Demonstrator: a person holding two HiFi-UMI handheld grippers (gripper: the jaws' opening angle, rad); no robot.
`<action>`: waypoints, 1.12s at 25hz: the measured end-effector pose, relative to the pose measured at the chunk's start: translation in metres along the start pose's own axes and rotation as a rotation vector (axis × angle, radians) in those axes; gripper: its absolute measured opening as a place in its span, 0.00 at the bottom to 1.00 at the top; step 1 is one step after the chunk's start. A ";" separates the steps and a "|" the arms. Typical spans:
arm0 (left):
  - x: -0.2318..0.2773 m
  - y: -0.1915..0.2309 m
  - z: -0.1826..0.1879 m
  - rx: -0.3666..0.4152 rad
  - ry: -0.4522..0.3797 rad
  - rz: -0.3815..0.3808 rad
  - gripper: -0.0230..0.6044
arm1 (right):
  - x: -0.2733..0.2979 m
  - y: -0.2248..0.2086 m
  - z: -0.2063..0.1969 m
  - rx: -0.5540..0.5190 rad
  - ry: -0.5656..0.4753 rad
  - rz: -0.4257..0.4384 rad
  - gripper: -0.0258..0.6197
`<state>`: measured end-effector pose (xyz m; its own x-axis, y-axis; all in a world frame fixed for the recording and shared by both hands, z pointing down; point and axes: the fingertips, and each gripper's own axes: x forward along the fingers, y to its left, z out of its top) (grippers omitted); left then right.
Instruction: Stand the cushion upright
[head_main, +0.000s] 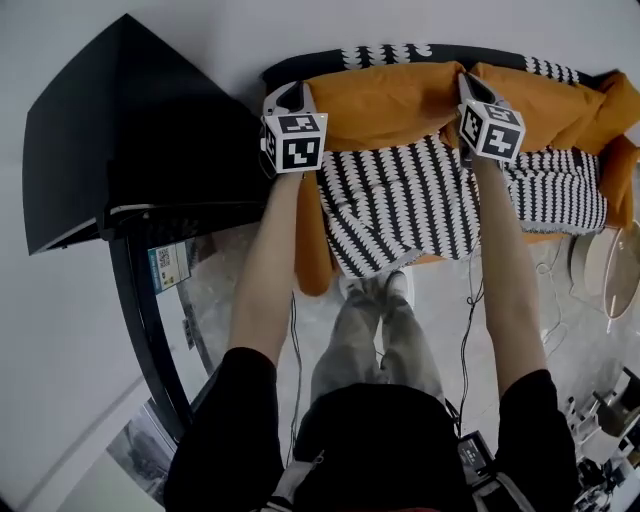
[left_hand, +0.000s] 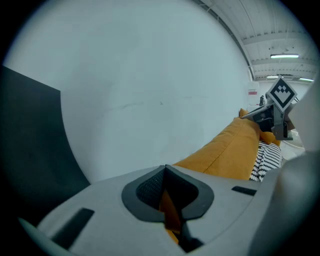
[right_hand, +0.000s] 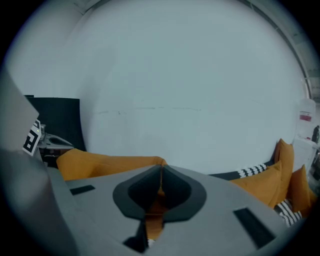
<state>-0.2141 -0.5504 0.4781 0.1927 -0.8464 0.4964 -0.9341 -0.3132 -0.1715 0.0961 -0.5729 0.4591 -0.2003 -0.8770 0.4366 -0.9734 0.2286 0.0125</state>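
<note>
The orange cushion (head_main: 385, 100) lies along the back of the sofa, its long top edge stretched between my two grippers. My left gripper (head_main: 287, 98) is shut on the cushion's left corner, with orange fabric (left_hand: 167, 207) pinched between its jaws. At the cushion's right end my right gripper (head_main: 466, 88) is shut on the fabric (right_hand: 159, 192) too. From the left gripper view the cushion (left_hand: 230, 150) runs away to the right gripper (left_hand: 274, 116). In the right gripper view the cushion's top edge (right_hand: 110, 162) runs left to the other gripper (right_hand: 47, 142).
A black-and-white patterned throw (head_main: 400, 200) covers the sofa seat. More orange cushions (head_main: 560, 105) sit at the right end. A black angled panel (head_main: 130, 130) and a dark frame (head_main: 140, 310) stand at the left. A round side table (head_main: 615, 270) is at the right, and a white wall (left_hand: 150, 75) rises behind.
</note>
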 end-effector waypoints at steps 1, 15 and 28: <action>0.004 0.002 0.004 0.005 -0.005 -0.003 0.05 | 0.006 -0.002 0.004 -0.009 0.004 0.000 0.06; -0.016 0.018 0.034 -0.127 0.010 0.037 0.06 | 0.001 -0.011 0.034 0.153 0.018 0.017 0.07; -0.120 -0.005 0.040 -0.234 -0.072 0.099 0.06 | -0.056 0.008 0.049 0.330 -0.103 0.100 0.17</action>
<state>-0.2206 -0.4643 0.3849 0.1102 -0.8991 0.4236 -0.9919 -0.1265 -0.0104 0.0937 -0.5423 0.3908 -0.2905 -0.8990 0.3276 -0.9282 0.1816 -0.3248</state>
